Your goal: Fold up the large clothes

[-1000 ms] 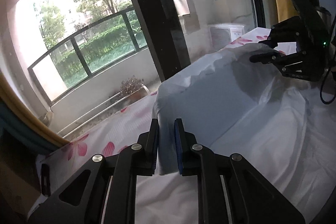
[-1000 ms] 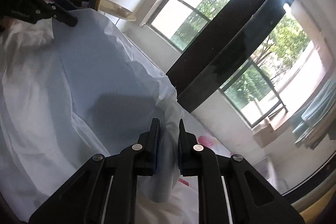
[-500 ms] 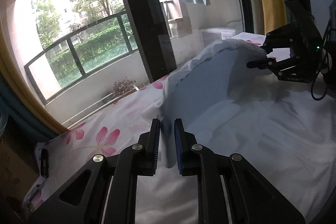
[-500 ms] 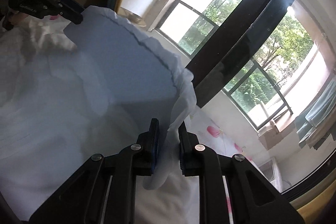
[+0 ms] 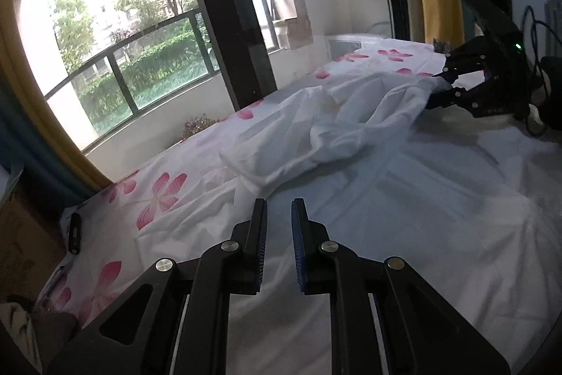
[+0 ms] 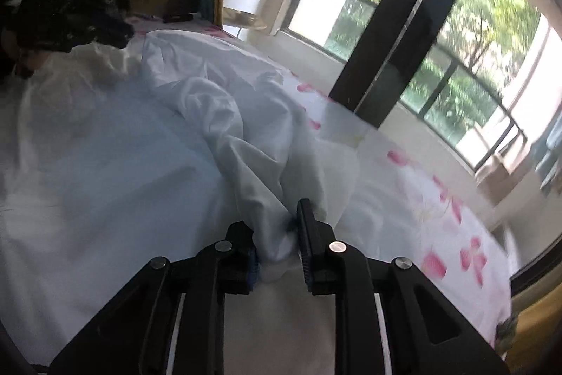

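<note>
White garment lay rumpled on the bed; left gripper stood released and empty, right gripper grasped bunched cloth, jaws just easing apart.

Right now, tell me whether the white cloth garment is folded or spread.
Neither: white cloth garment lies bunched in a crumpled ridge on the flowered bedsheet.

The right hand-held gripper, its jaws just opening, has bunched white cloth between them.

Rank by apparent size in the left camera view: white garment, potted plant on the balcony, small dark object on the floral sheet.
1. white garment, largest.
2. potted plant.
3. small dark object.
The last two look similar; distance makes that order unsure.
</note>
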Action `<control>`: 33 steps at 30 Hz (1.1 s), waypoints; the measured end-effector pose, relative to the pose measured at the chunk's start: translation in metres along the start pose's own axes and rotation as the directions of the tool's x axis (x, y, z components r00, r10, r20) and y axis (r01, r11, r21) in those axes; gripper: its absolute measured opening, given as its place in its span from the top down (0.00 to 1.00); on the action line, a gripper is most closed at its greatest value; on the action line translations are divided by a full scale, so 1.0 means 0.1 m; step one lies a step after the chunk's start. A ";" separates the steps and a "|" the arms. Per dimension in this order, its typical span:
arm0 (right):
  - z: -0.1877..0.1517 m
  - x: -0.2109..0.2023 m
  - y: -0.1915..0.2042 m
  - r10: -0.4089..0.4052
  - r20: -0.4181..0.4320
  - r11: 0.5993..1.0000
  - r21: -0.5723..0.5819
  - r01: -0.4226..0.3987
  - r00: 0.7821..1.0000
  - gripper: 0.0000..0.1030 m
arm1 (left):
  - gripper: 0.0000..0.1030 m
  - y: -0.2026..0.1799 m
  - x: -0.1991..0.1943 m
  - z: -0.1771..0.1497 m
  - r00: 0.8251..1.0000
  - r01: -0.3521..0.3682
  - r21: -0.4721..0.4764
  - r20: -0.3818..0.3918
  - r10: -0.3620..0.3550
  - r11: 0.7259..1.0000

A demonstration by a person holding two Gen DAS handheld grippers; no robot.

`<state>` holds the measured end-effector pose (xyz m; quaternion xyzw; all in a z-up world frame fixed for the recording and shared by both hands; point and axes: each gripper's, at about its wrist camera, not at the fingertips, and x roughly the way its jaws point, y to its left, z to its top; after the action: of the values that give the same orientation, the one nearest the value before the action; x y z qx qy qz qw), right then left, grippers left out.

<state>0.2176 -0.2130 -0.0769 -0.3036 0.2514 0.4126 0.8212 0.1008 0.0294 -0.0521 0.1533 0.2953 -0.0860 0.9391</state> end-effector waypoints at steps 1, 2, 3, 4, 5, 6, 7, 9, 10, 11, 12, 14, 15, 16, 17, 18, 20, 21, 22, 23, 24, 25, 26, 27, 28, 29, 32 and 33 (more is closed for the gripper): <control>-0.01 -0.02 -0.04 0.009 -0.002 1.000 0.022 -0.009 1.000 0.80 | 0.85 -0.01 -0.03 -0.01 1.000 0.002 0.001 0.000 -0.002 1.000; -0.02 -0.06 -0.06 0.018 -0.001 0.999 0.047 -0.018 1.000 0.80 | 0.85 -0.01 -0.07 -0.03 1.000 0.008 -0.001 0.003 -0.008 1.000; -0.03 -0.11 -0.07 0.035 0.006 0.996 0.076 -0.035 0.999 0.80 | 0.85 -0.02 -0.10 -0.04 1.000 0.018 -0.006 0.005 -0.018 1.000; -0.02 -0.15 -0.10 0.050 0.015 0.994 0.097 -0.051 0.999 0.79 | 0.85 -0.01 -0.12 -0.05 1.000 0.025 -0.012 0.003 -0.025 1.000; -0.03 -0.18 -0.09 0.060 0.024 0.992 0.111 -0.063 0.998 0.79 | 0.85 -0.02 -0.14 -0.06 1.000 0.028 -0.018 0.002 -0.028 0.999; -0.01 -0.22 -0.11 0.078 0.038 0.988 0.132 -0.083 0.996 0.78 | 0.85 -0.01 -0.15 -0.06 1.000 0.031 -0.026 0.005 -0.031 0.999; 0.01 -0.24 -0.12 0.097 0.044 0.984 0.143 -0.102 0.994 0.77 | 0.85 -0.01 -0.17 -0.05 0.999 0.034 -0.035 0.011 -0.034 0.999; 0.01 -0.30 -0.09 0.122 0.049 0.981 0.149 -0.128 0.991 0.68 | 0.85 0.01 -0.20 -0.03 0.998 0.051 -0.056 0.027 -0.050 0.997; 0.04 -0.32 -0.09 0.125 0.058 0.979 0.155 -0.133 0.990 0.58 | 0.85 0.02 -0.22 -0.01 0.998 0.059 -0.065 0.039 -0.056 0.996; 0.05 -0.32 -0.09 0.134 0.068 0.976 0.162 -0.144 0.989 0.52 | 0.85 0.03 -0.24 0.01 0.997 0.065 -0.075 0.052 -0.061 0.995; 0.07 -0.35 -0.08 0.151 0.086 0.971 0.174 -0.165 0.985 0.42 | 0.85 0.04 -0.25 0.03 0.996 0.072 -0.084 0.067 -0.067 0.994; 0.13 -0.38 -0.05 0.185 0.121 0.957 0.203 -0.207 0.975 0.37 | 0.85 0.08 -0.26 0.08 0.993 0.088 -0.103 0.090 -0.078 0.991; 0.18 -0.37 -0.04 0.207 0.141 0.945 0.226 -0.235 0.968 0.36 | 0.85 0.09 -0.26 0.10 0.992 0.092 -0.111 0.096 -0.082 0.990; 0.23 -0.36 -0.04 0.222 0.157 0.933 0.252 -0.256 0.962 0.36 | 0.85 0.10 -0.25 0.12 0.991 0.096 -0.120 0.103 -0.083 0.988; 0.24 -0.35 -0.01 0.233 0.168 0.922 0.276 -0.273 0.958 0.36 | 0.85 0.11 -0.23 0.14 0.990 0.102 -0.129 0.107 -0.088 0.986; 0.32 -0.28 0.02 0.251 0.173 0.908 0.298 -0.294 0.952 0.36 | 0.85 0.10 -0.21 0.17 0.990 0.107 -0.136 0.106 -0.093 0.985; 0.43 -0.07 0.10 0.260 0.136 0.897 0.333 -0.292 0.956 0.36 | 0.84 0.09 -0.16 0.18 0.990 0.111 -0.149 0.100 -0.096 0.983; 0.48 0.07 0.15 0.273 0.099 0.888 0.358 -0.290 0.957 0.37 | 0.83 0.08 -0.13 0.19 0.990 0.112 -0.149 0.096 -0.099 0.982; 0.50 0.18 0.19 0.289 0.076 0.882 0.365 -0.296 0.954 0.37 | 0.83 0.07 -0.12 0.19 0.990 0.115 -0.146 0.094 -0.102 0.982; 0.51 0.29 0.24 0.301 0.056 0.881 0.366 -0.300 0.952 0.40 | 0.79 0.05 -0.11 0.20 0.990 0.119 -0.143 0.091 -0.107 0.983; 0.51 0.41 0.28 0.315 0.031 0.878 0.371 -0.304 0.948 0.57 | 0.76 0.03 -0.11 0.20 0.990 0.122 -0.141 0.089 -0.110 0.982; 0.49 0.48 0.32 0.331 0.009 0.874 0.374 -0.310 0.944 0.86 | 0.76 0.01 -0.11 0.20 0.990 0.126 -0.142 0.089 -0.114 0.982; 0.47 0.54 0.36 0.345 -0.017 0.875 0.368 -0.315 0.939 0.95 | 0.75 0.00 -0.11 0.19 0.989 0.129 -0.144 0.087 -0.117 0.981; 0.45 0.55 0.41 0.353 -0.023 0.879 0.352 -0.323 0.935 0.96 | 0.75 -0.02 -0.12 0.18 0.989 0.132 -0.148 0.084 -0.120 0.980; 0.43 0.52 0.46 0.361 -0.016 0.882 0.331 -0.336 0.932 0.96 | 0.75 -0.03 -0.12 0.17 0.989 0.131 -0.153 0.081 -0.120 0.979; 0.42 0.47 0.51 0.373 -0.004 0.883 0.308 -0.354 0.928 0.96 | 0.75 -0.03 -0.10 0.15 0.990 0.129 -0.161 0.073 -0.118 0.978; 0.37 0.22 0.64 0.388 0.048 0.894 0.224 -0.388 0.921 0.96 | 0.72 -0.01 -0.04 0.10 0.992 0.120 -0.182 0.049 -0.113 0.976; 0.35 0.14 0.69 0.385 0.047 0.900 0.201 -0.386 0.922 0.96 | 0.72 -0.01 0.00 0.08 0.993 0.115 -0.185 0.035 -0.110 0.976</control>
<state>0.1732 -0.1480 -0.0825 -0.1600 0.3454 0.5395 0.7510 0.1051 0.0255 -0.0461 0.0465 0.2985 -0.1130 0.9466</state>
